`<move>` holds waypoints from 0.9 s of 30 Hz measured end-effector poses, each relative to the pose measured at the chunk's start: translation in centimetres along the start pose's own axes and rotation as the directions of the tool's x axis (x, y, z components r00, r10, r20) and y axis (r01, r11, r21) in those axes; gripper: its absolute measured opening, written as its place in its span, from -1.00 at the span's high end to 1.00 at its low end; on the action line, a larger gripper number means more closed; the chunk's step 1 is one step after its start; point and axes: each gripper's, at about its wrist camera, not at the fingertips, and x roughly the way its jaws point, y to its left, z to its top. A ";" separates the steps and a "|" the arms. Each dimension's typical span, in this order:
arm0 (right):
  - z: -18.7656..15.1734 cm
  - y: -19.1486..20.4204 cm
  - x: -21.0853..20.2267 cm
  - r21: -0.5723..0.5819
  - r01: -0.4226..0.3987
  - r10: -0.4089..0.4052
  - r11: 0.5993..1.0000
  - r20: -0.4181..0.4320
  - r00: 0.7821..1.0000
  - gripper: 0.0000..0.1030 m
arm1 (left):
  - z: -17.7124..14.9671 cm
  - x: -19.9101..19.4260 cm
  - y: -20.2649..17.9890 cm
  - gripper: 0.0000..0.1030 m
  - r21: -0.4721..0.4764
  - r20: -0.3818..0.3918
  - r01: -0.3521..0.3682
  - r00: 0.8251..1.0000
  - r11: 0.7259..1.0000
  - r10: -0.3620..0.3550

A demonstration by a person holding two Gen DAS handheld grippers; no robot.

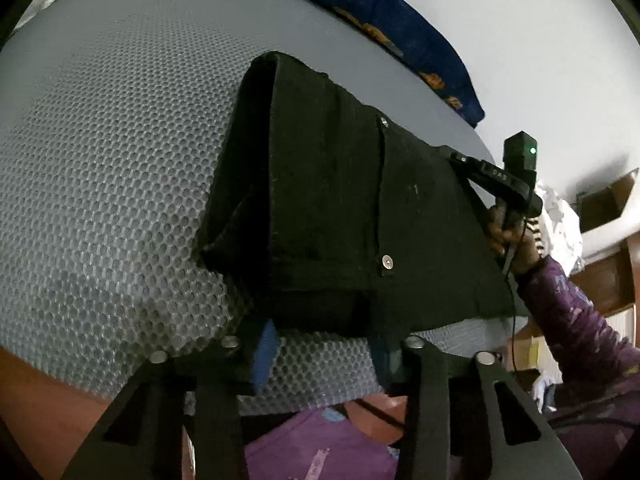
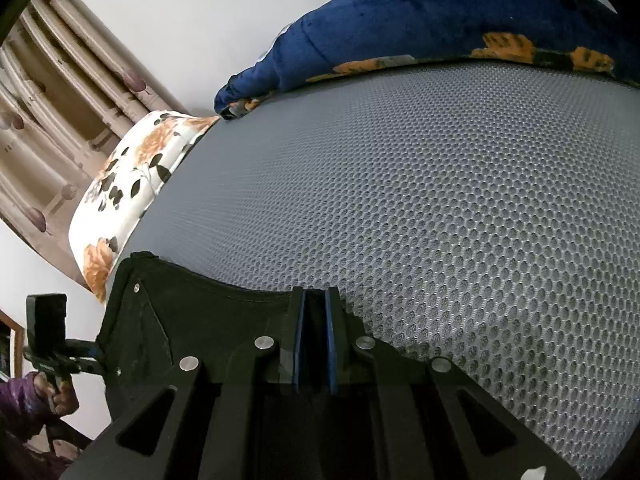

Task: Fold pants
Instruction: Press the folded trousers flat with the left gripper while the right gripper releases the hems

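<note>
A: Gripping what, were you?
B: Your right gripper (image 2: pixel 316 320) was clenched on the black pants (image 1: pixel 328 200), which lay folded on the grey mesh mattress (image 1: pixel 120 160).
A: And your left gripper (image 1: pixel 322 344)?
B: Jaws apart at the pants' near edge, pressing nothing.

Home bedroom, grey mesh mattress (image 2: pixel 440 200), floral pillow (image 2: pixel 132 184), blue blanket (image 2: pixel 400 28), beige curtains (image 2: pixel 52 92)

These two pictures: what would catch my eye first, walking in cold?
The black pants, folded on a grey honeycomb mat, fill the middle of the left picture. The right gripper pinches their edge, and the left gripper reaches for their near edge. A blue blanket lies along the mat's far side.
</note>
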 end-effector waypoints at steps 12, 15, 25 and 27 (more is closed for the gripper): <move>-0.4 0.8 -0.8 -0.057 0.041 -0.038 0.998 0.054 0.998 0.86 | 3.3 -4.6 -6.0 0.43 0.164 0.305 -0.174 0.945 0.971 0.118; -0.4 1.0 -1.0 -0.061 0.055 -0.051 0.997 0.067 0.996 0.88 | 3.6 -2.7 -4.1 0.43 0.147 0.254 -0.198 0.955 0.969 0.156; -0.5 -0.3 -2.7 -0.020 0.054 -0.051 0.998 0.130 0.990 0.95 | 2.7 -1.7 -1.2 0.27 0.166 0.314 -0.225 0.935 0.960 0.165; -0.5 -1.1 -3.4 0.017 0.044 -0.046 0.999 0.161 0.986 0.95 | 2.8 -0.8 -1.3 0.26 0.181 0.313 -0.254 0.931 0.950 0.189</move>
